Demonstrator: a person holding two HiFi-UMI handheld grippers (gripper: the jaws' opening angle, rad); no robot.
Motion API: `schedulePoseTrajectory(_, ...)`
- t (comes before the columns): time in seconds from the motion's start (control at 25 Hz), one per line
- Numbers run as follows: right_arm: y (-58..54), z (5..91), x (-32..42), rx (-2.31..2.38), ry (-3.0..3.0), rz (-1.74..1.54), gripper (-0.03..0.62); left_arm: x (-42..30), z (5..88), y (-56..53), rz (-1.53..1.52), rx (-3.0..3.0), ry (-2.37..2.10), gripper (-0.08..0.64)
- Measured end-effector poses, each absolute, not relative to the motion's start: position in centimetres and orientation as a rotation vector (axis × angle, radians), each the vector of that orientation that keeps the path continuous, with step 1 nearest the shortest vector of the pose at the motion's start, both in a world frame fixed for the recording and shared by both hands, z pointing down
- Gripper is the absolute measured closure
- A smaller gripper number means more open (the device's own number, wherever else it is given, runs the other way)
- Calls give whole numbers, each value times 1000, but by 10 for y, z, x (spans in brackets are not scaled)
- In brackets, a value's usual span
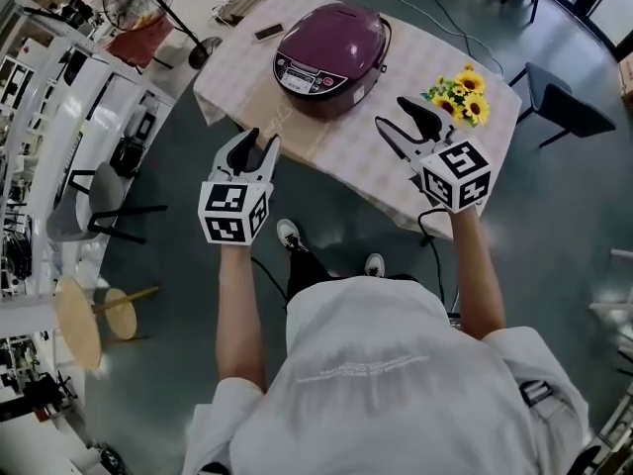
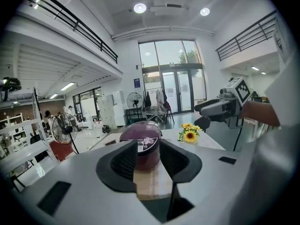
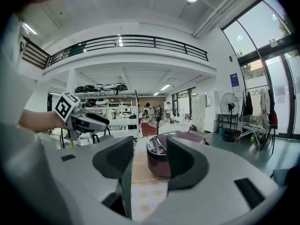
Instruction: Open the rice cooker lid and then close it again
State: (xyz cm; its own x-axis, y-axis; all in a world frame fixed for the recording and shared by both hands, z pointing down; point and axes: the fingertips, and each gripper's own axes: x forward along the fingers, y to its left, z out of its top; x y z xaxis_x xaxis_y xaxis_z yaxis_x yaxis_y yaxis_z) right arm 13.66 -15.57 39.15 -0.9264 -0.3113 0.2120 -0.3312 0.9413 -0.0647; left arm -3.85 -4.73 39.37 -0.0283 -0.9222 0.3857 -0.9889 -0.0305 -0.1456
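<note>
Rice cooker sits toward the far side of the worktop, with its control panel facing the person. The lid is down and seated, so the opening step is judged not yet begun. The left gripper is held at the worktop's near edge, jaws apart with nothing between them. Its own view frames the cooker in the gap, well beyond the tips, which suggests it is being lined up on the cooker's front. The right gripper is over the near right part of the worktop, jaws likewise apart and empty, with the cooker again in line ahead. Both point slightly downward and converge on the cooker from either side, probably so one can work the lid while the other steadies the body. The lid's release catch cannot be made out. Sunflowers stand just right of the cooker, close to the right gripper's line, and a wide approach from that side could brush them.
</note>
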Motion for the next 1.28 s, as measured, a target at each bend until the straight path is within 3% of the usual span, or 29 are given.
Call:
schedulePoseTrajectory(0.72,-223,400,36,804,-2776,193,360,-149,395,-185,554,2371,-1754,403)
schedulePoseTrajectory(1.28,-233,420,28,1140,-2604,254,362,-140,441,-259,585,2551,-1426,411)
